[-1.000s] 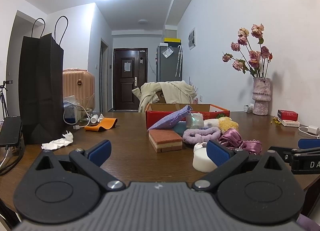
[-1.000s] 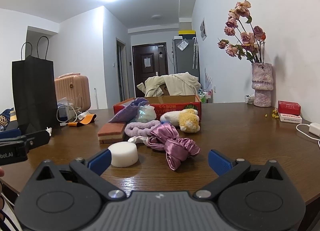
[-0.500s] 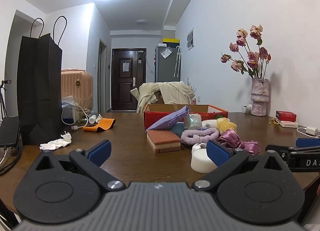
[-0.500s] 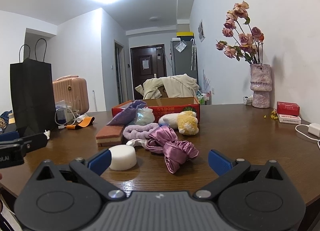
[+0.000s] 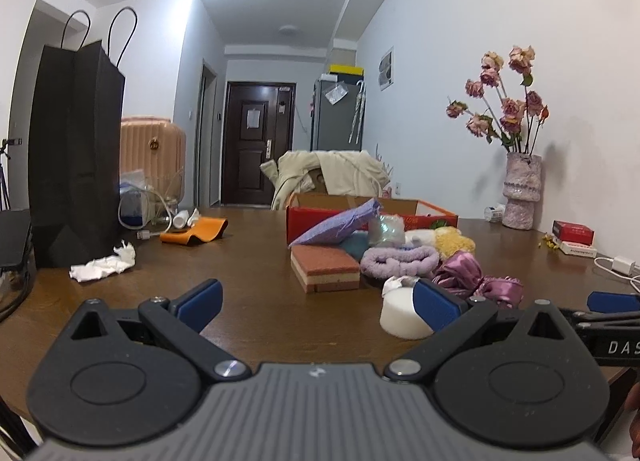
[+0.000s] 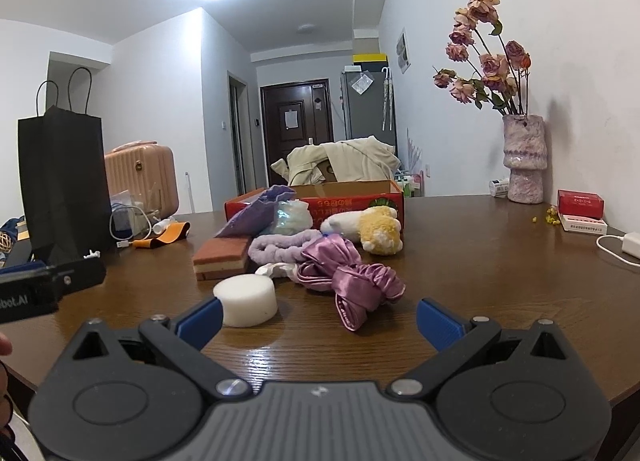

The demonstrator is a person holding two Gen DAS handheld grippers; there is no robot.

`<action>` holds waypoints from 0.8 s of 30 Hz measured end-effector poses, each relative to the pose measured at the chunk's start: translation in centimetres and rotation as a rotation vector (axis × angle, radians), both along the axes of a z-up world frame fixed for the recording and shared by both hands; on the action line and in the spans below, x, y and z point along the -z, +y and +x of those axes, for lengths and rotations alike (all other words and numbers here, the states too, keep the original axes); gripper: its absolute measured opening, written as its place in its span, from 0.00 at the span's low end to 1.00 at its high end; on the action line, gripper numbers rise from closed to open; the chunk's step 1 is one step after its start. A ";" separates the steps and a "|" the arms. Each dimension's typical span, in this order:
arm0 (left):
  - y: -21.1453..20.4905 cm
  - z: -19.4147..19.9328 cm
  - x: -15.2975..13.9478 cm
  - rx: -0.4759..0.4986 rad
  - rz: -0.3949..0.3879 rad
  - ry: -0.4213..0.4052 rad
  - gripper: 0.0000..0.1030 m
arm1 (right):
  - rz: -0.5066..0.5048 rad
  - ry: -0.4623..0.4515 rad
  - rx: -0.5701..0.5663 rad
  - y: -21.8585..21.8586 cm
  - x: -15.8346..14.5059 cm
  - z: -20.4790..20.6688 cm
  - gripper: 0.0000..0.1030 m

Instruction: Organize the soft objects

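Both hand-held grippers are hovering low over the near edge of the table (image 6: 480,261) with their fingers spread wide and holding nothing: the left hand-held gripper (image 5: 316,301) is facing bare wood, and the right hand-held gripper (image 6: 318,319) is facing the pile of soft things. Nothing is being gripped yet, so the step in hand is probably the first pick. Nearest the right one is sitting the white foam puck (image 6: 246,300), just beside its left fingertip, with the satin scrunchie (image 6: 352,281) a little further in. To do this well, the open fingers should be centring on one item, closing gently so the foam is squashing only slightly, and lifting clear without dragging the scrunchie along. Behind these are lying the layered sponge (image 6: 220,259), the lilac fluffy band (image 6: 280,247), the purple pouch (image 6: 260,213), a pale wrapped bundle (image 6: 292,215) and the plush toy (image 6: 372,229), all crowding in front of the red cardboard box (image 6: 352,201), the likely destination. Its inside is hidden from both views, so what it is holding cannot be told. A black paper bag (image 5: 76,153) is standing upright well apart to the left, its contents also unseen.
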State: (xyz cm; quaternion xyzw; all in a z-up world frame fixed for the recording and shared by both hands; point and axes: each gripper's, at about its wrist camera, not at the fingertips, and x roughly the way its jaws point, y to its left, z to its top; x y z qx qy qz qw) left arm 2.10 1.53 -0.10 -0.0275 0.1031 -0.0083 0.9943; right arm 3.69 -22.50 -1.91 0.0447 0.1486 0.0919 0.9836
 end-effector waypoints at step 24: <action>-2.6 11.3 -0.1 0.211 -0.043 0.187 1.00 | 0.049 0.096 0.003 -2.1 0.1 8.6 0.91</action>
